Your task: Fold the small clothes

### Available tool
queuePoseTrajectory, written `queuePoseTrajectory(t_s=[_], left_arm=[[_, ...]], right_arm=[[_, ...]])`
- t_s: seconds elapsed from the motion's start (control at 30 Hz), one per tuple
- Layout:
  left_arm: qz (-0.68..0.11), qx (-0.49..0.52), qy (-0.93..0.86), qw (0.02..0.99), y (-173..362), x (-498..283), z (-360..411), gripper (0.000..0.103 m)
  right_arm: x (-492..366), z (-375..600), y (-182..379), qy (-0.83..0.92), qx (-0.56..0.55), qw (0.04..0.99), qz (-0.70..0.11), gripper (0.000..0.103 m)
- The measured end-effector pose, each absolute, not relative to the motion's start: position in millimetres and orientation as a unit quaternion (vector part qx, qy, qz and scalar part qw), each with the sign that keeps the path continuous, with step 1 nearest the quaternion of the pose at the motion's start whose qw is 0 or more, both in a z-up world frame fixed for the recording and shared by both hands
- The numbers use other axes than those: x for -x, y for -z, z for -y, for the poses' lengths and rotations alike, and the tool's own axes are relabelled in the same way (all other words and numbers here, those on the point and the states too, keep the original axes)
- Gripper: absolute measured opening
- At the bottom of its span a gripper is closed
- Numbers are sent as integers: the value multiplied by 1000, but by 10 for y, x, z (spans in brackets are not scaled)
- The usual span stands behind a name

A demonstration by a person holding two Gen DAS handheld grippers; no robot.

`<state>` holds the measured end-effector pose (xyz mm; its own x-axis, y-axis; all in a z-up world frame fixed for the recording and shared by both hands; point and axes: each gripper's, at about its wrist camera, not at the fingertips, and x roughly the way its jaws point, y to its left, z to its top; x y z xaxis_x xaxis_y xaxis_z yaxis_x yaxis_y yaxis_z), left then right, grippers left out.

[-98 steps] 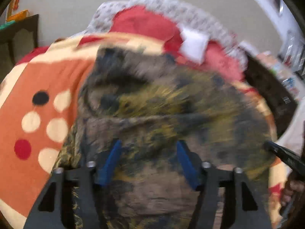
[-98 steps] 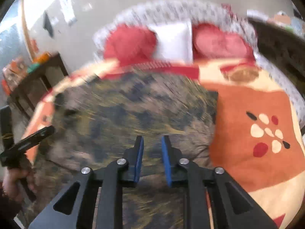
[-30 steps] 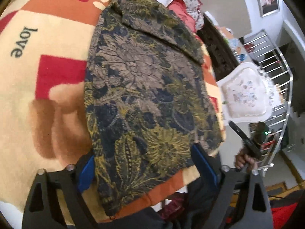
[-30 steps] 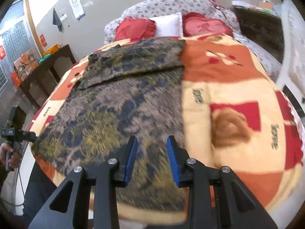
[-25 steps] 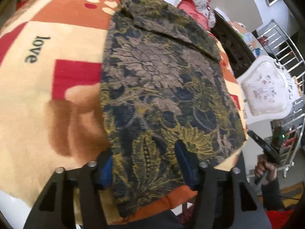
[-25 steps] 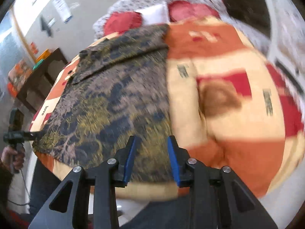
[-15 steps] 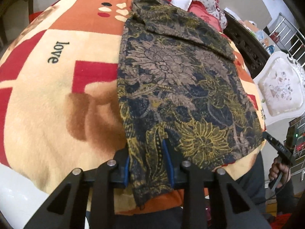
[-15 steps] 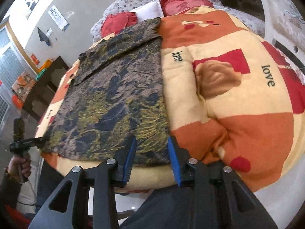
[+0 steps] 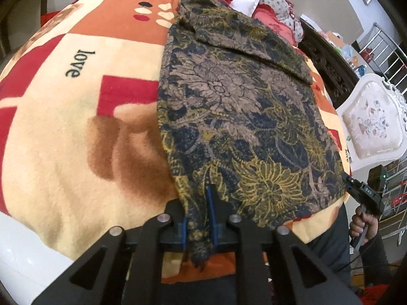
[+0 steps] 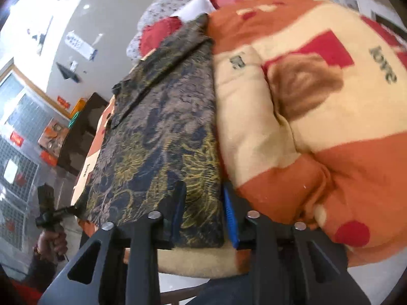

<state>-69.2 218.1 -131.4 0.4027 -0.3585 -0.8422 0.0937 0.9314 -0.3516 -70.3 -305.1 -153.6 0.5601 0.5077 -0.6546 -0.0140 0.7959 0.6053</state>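
A dark floral garment (image 9: 236, 111) in navy, tan and yellow lies spread flat on a bed blanket, its far end folded over near the pillows. My left gripper (image 9: 198, 223) is shut on the garment's near left corner at the bed's front edge. In the right wrist view the garment (image 10: 162, 127) runs away from me, and my right gripper (image 10: 203, 218) is open with its blue pads either side of the near right corner, which lies flat between them. The right gripper also shows in the left wrist view (image 9: 363, 195), held by a hand.
The blanket (image 9: 63, 127) is cream, red and orange with "love" lettering. Red and white pillows (image 10: 178, 23) sit at the head. A white upholstered chair (image 9: 374, 124) and a dark cabinet (image 9: 328, 68) stand right of the bed; a dark side table (image 10: 81, 132) stands left.
My left gripper has closed from wide open onto the garment's near left corner. My right gripper has moved down to the near right corner and stays open around it.
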Motion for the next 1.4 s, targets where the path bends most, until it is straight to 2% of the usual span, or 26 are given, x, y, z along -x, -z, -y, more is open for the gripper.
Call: queuePoseTrajectory(t_s=[0.1,0.17,0.2,0.23,0.3,0.43,0.53,0.83,0.97,1.2,1.4], left_arm=[[-526,130,138,829,1327,670,-2187,18],[-524,136,140,829,1331,661,-2187,20],[-522,138,139,830,1331,661,-2189,20],[-519,140,136,832,1329,664,-2196,20],[-517,143,123,835,1316,675,-2224,5],[-498,155,116,845,1192,779,-2287,4],[-476,180,127,852,1017,902,-2369,4],[-386,246,178,871,284,1519,-2753,4],[-360,265,200,872,35,1813,-2896,4],[-343,242,226,879,-331,2233,-2851,5],[-337,237,222,883,-314,1970,-2749,5]], right_arm=[[670,2974,1503,-155,-254,842,-450,31],[675,2952,1485,-156,-247,845,-448,23],[685,2939,1483,-158,-242,846,-448,12],[688,2926,1488,-154,-235,848,-450,11],[699,2920,1479,-146,-228,850,-452,10],[744,2871,1269,-164,-207,855,-446,8],[875,2850,933,-170,-168,879,-413,7],[1466,2957,138,-204,-145,910,-331,6],[1731,3017,-64,-217,-143,912,-318,6],[2142,3017,-392,-234,-123,915,-306,7],[2045,3092,-468,-219,-138,919,-298,7]])
